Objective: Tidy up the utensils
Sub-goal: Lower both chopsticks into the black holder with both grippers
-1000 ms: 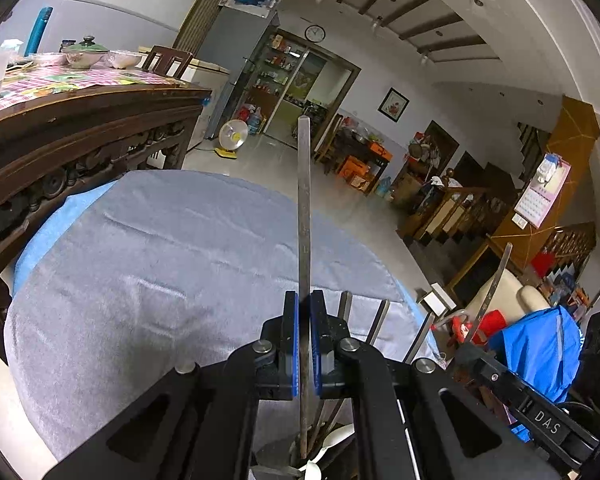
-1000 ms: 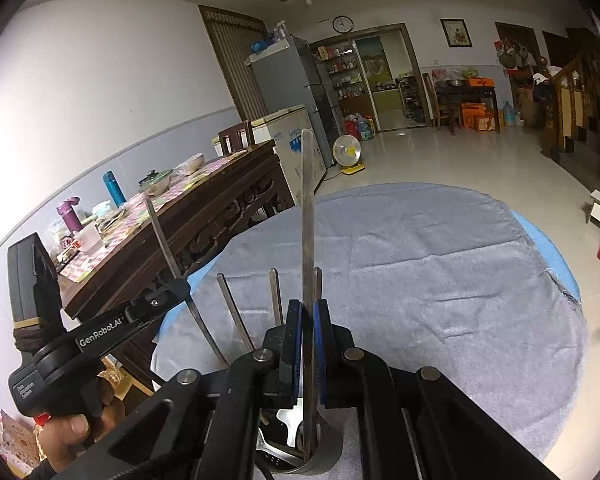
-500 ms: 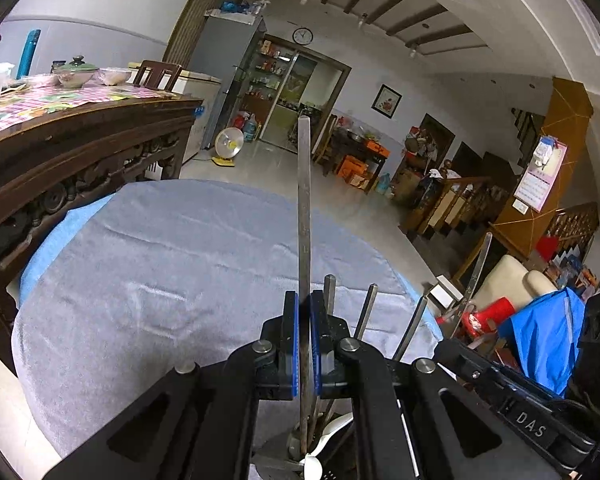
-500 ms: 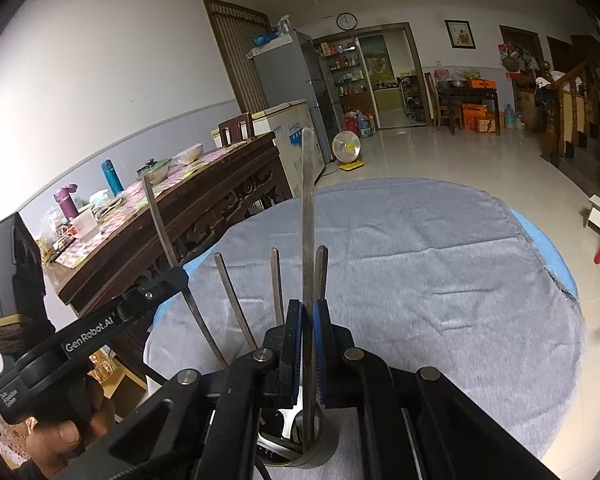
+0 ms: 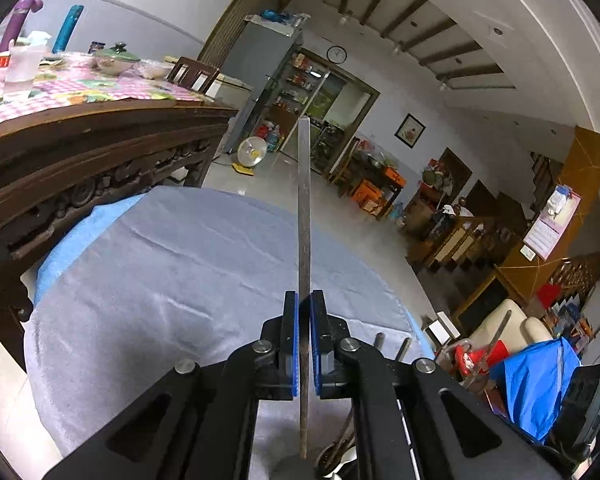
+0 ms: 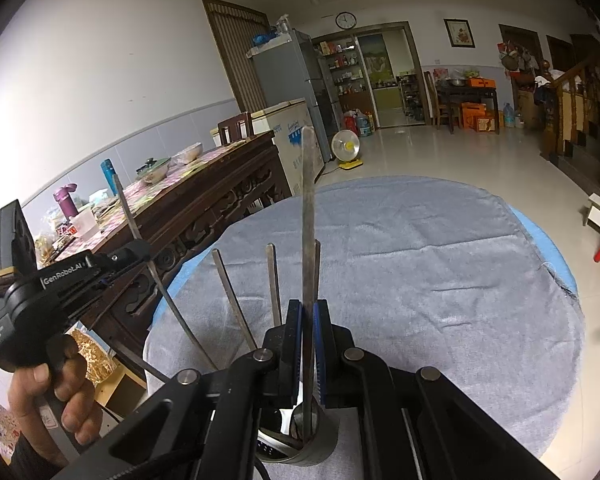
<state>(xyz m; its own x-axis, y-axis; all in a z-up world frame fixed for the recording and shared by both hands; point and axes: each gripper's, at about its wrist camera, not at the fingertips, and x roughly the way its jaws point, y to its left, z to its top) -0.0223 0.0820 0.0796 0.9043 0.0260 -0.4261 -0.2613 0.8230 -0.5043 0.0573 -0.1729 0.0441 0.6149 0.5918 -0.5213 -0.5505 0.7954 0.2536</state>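
Grey-clothed round surface (image 6: 420, 272) in a tiled room, both left tongs (image 5: 304, 344) and right tongs (image 6: 308, 344) clamped on upright utensil handles (image 6: 308, 216), utensil holder (image 6: 300, 444) half hidden beneath, heads unseen.

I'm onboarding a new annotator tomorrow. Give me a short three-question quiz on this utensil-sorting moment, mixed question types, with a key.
1. True or false: the left gripper is shut on a flat metal utensil handle.
2. The lower end of the steel utensil handle clamped by the right gripper stands in: A) a glass bowl, B) the round metal utensil holder, C) a drawer.
3. Fill in: the holder stands on a ____ cloth over the round table.

Key: 1 true. 2 B. 3 grey.
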